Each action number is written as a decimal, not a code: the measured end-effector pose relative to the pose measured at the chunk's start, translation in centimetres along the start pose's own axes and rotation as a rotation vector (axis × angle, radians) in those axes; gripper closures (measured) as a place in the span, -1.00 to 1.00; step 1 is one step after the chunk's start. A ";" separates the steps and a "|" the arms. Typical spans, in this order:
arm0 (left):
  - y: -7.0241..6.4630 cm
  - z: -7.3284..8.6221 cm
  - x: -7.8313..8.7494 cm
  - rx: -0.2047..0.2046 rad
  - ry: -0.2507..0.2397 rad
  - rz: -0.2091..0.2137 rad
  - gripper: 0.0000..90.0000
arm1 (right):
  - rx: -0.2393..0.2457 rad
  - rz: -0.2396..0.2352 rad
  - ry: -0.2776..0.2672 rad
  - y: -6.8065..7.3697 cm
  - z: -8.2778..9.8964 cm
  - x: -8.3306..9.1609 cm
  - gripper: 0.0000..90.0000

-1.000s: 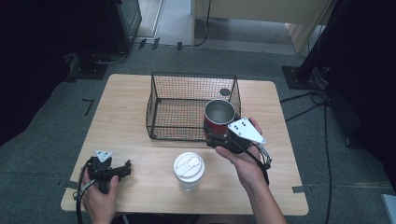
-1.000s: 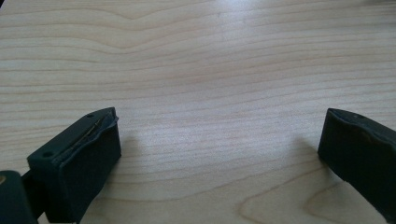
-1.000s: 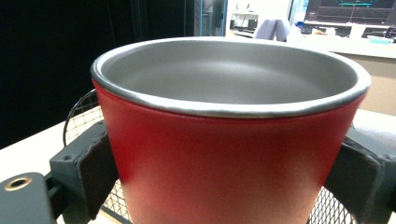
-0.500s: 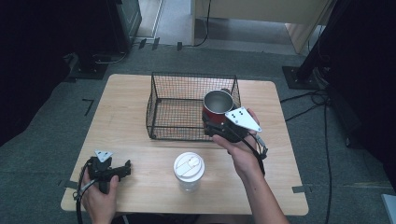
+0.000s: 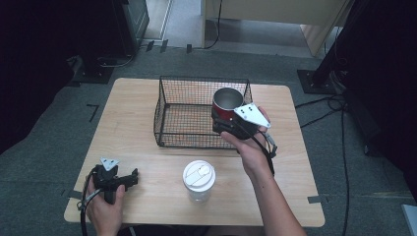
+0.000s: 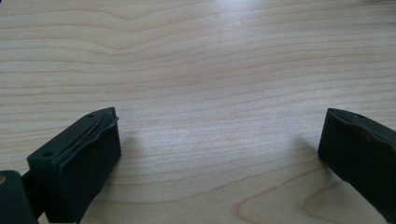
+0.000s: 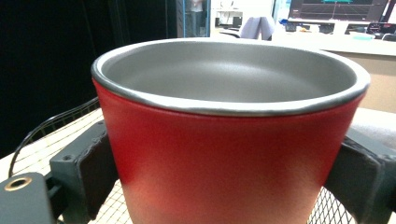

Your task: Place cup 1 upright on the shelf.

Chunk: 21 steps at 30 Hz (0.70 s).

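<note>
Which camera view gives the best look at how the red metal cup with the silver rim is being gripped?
The right gripper view: the red metal cup sits close up, with the right gripper pressing a black jaw on each side. The high view shows the cup small, held over the black wire basket, its sides partly hidden. The left gripper view shows bare wooden table.

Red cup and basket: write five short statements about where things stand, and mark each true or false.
1. The right gripper clamps the red cup between its fingers. True.
2. The cup is upside down. False: it is upright, open mouth up, and looks empty inside.
3. The left gripper holds the jar. False: its fingers are open with only bare table between them.
4. The cup is held at the right end of the wire basket. True.
5. The jar with the white lid sits inside the basket. False: it stands on the table in front of the basket.
</note>
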State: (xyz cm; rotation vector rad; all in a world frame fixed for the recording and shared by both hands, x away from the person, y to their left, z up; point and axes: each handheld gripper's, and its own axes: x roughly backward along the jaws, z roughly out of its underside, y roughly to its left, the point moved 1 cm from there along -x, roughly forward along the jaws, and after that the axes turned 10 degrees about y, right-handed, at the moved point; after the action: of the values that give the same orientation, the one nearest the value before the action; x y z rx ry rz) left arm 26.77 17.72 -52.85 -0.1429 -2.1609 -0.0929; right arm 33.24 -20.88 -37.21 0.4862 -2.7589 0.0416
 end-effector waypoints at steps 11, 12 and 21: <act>0.0 0.0 0.0 0.000 0.000 0.000 -1.00 | -0.026 0.039 0.010 -0.7 -0.4 -3.1 -0.83; 0.0 0.0 0.0 0.000 0.000 0.000 -1.00 | -0.026 0.039 0.010 -0.7 -0.4 -3.1 -0.83; 0.0 0.0 0.0 -0.002 0.002 0.000 -1.00 | -0.035 0.091 -0.021 -1.1 -0.3 -5.5 -0.83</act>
State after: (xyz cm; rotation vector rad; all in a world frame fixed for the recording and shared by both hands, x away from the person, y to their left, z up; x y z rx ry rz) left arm 26.77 17.73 -52.85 -0.1440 -2.1592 -0.0947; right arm 38.56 -20.13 -38.79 0.3534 -2.7961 0.0100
